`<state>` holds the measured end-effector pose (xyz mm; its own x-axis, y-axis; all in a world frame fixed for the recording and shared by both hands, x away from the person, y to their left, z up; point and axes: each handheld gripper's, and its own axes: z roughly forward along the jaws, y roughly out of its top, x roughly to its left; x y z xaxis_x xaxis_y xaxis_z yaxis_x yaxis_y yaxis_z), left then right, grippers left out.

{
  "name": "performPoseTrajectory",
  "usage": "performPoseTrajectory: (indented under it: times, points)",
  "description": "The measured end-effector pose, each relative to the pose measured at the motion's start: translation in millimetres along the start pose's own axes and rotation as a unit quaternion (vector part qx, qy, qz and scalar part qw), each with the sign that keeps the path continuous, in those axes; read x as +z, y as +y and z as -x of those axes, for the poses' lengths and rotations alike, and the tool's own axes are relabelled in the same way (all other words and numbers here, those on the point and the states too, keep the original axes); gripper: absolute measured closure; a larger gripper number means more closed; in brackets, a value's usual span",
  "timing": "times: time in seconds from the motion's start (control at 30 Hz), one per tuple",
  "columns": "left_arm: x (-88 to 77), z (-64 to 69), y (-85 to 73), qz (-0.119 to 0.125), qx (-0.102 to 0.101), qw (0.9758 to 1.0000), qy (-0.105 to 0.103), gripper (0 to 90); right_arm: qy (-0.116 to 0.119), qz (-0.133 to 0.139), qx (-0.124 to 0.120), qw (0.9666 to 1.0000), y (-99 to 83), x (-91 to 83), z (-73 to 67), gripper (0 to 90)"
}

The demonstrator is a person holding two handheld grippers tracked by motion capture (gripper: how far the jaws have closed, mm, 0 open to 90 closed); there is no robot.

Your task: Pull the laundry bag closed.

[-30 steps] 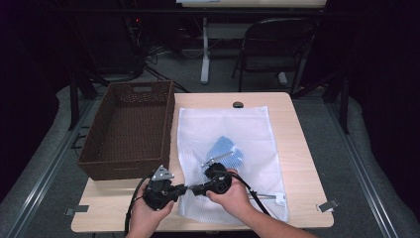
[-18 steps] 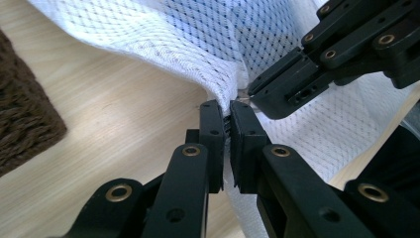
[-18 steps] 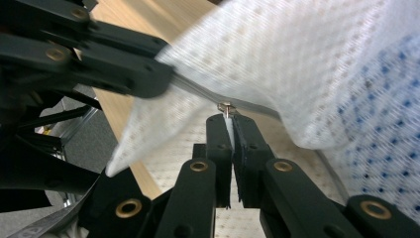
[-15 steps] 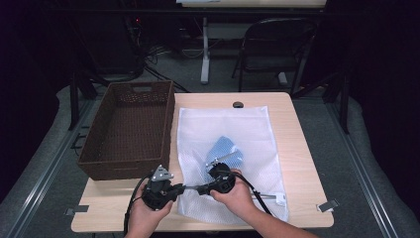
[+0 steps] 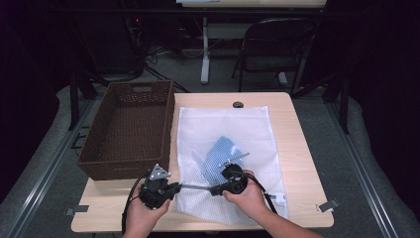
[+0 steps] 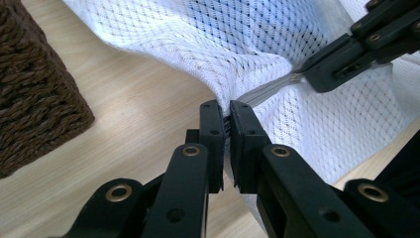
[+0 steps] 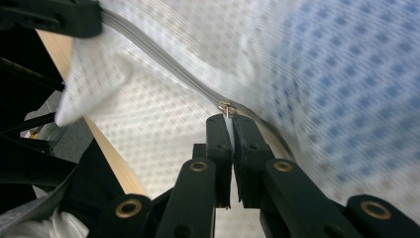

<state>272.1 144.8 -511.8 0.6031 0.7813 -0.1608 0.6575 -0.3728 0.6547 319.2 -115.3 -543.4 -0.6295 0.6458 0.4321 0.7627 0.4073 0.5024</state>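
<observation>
Left gripper (image 6: 227,116) pinches the near corner of the white mesh laundry bag (image 5: 247,130), its jaws pressed together on the fabric at the end of the grey zipper (image 6: 270,89). Right gripper (image 7: 231,119) is clamped on the small metal zipper pull (image 7: 226,107) farther along that zipper. The bag lies flat on the light wooden table (image 5: 302,148), a blue cloth (image 5: 221,148) inside it, beside a dark brown woven basket (image 5: 101,144).

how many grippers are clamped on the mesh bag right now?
2. The left gripper pinches the mesh bag at its near-left corner, by the zipper end. The right gripper is shut on the zipper pull, further along the near edge.
</observation>
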Motion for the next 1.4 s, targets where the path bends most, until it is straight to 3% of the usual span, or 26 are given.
performPoseTrajectory:
  times: [0.27, 0.43, 0.7, 0.97, 1.1, 1.17, 1.3, 1.4]
  points:
    - [-0.6, -2.2, -0.1, -0.002, 0.000, 0.9999, 0.017, 85.8, -0.020, -0.003, 0.013, 0.9997, -17.2, -17.3, 19.5, 86.7]
    - [-0.6, -4.1, -0.1, -0.002, -0.003, 0.9998, 0.019, 85.8, -0.029, 0.002, 0.033, 0.9991, -25.5, -32.4, 30.8, 86.7]
    - [-2.6, -5.0, 0.2, 0.003, -0.011, 0.9998, 0.018, 85.7, -0.042, 0.002, 0.041, 0.9983, -34.3, -47.4, 42.3, 86.6]
    - [-1.8, -2.4, 1.4, -0.004, -0.002, 0.9998, 0.019, 85.7, -0.039, 0.002, 0.051, 0.9979, -43.6, -57.6, 46.8, 86.7]
    - [-1.6, -1.4, 1.1, -0.014, 0.006, 0.9990, 0.042, 85.8, -0.042, 0.006, 0.054, 0.9976, -45.1, -61.5, 46.3, 86.7]
    - [-1.7, -1.9, 0.8, -0.013, 0.000, 0.9993, 0.036, 85.7, -0.025, 0.014, 0.069, 0.9972, -44.8, -64.8, 50.5, 86.7]
    - [-1.8, -1.8, 1.5, -0.015, 0.006, 0.9990, 0.041, 85.7, -0.019, -0.002, 0.085, 0.9962, -39.9, -69.6, 52.1, 86.7]
    - [-1.8, -2.2, 1.4, -0.014, 0.001, 0.9992, 0.038, 85.7, -0.021, -0.016, 0.082, 0.9963, -34.9, -71.6, 50.4, 86.7]
